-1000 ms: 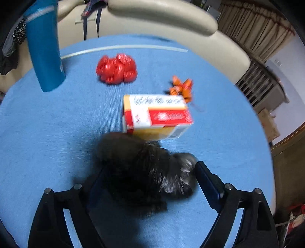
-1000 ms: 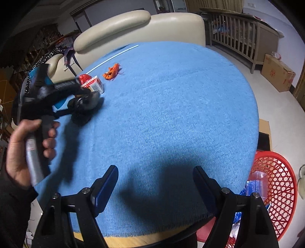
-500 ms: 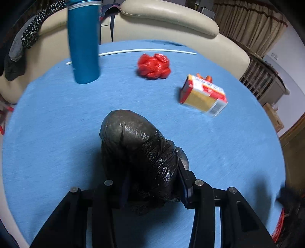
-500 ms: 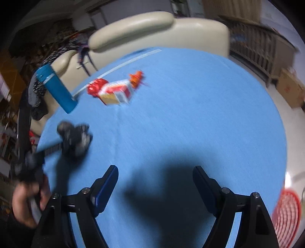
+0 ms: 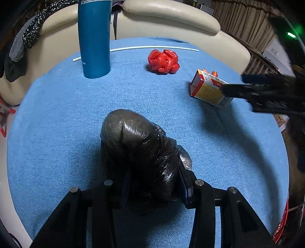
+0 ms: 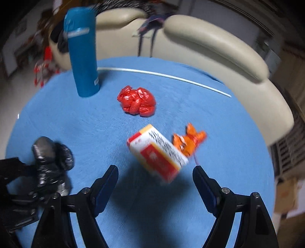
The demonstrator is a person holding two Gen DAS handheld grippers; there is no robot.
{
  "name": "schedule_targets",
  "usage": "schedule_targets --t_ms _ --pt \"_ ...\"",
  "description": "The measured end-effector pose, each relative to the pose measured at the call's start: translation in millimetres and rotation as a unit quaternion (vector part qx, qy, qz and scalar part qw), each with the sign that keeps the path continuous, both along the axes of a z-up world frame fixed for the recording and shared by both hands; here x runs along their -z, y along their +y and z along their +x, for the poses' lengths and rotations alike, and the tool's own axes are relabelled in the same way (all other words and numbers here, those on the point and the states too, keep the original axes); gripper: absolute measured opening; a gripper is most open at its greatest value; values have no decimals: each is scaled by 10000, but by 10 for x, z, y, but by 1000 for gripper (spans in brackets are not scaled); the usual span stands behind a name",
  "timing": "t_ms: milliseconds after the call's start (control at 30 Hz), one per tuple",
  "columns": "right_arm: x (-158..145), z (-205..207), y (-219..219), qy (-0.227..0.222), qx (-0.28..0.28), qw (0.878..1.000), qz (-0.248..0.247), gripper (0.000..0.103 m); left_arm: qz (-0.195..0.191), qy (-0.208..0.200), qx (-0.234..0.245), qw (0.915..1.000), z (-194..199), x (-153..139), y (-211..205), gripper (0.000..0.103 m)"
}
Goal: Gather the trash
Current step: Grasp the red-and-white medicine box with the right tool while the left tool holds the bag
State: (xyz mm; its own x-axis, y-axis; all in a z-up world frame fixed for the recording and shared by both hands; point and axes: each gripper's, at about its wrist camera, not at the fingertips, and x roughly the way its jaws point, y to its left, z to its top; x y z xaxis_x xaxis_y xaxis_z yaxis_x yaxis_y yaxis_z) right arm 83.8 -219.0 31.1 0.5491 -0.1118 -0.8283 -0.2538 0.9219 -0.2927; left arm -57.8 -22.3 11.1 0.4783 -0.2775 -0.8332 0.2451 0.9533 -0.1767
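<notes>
The round tabletop (image 5: 57,118), covered in blue cloth, takes up most of the room in front of a cream sofa (image 5: 167,11), and nearly everything meant for collecting lies on it. Of the upright things, a tall blue bottle (image 5: 94,38) stands at the far side and looks like no trash at all. Nearest, the black plastic bag (image 5: 141,152), crumpled into a glossy lump, is pinched between the pads of the left gripper (image 5: 154,190), whose jaws are drawn in tight on it; it seems to rest on the cloth, not lifted. The right gripper (image 6: 155,181) hovers with its jaws wide and nothing in them, right above the red and yellow carton (image 6: 158,152), which lies tilted on its side near the table's right edge. Farther back sits a red crumpled wrapper (image 5: 164,61), and just beside the carton a small orange scrap (image 6: 190,141). A thin white rod (image 5: 152,47) lies along the far rim. I judge the job barely begun: one piece grasped, three untouched, none binned.
</notes>
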Motion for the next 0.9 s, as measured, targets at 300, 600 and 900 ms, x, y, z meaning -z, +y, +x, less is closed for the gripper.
schedule_targets --t_ms 300,600,900 --pt "436 488 -50 638 -34 9973 -353 79 -68 10 78 9999 45 -5 -12 45" --pt "258 184 -453 640 864 9879 1119 59 -42 23 48 10000 41 -28 -36 45" --pt "180 -702 -586 227 1468 9751 1647 59 167 23 -103 9998 -125 -118 -49 44"
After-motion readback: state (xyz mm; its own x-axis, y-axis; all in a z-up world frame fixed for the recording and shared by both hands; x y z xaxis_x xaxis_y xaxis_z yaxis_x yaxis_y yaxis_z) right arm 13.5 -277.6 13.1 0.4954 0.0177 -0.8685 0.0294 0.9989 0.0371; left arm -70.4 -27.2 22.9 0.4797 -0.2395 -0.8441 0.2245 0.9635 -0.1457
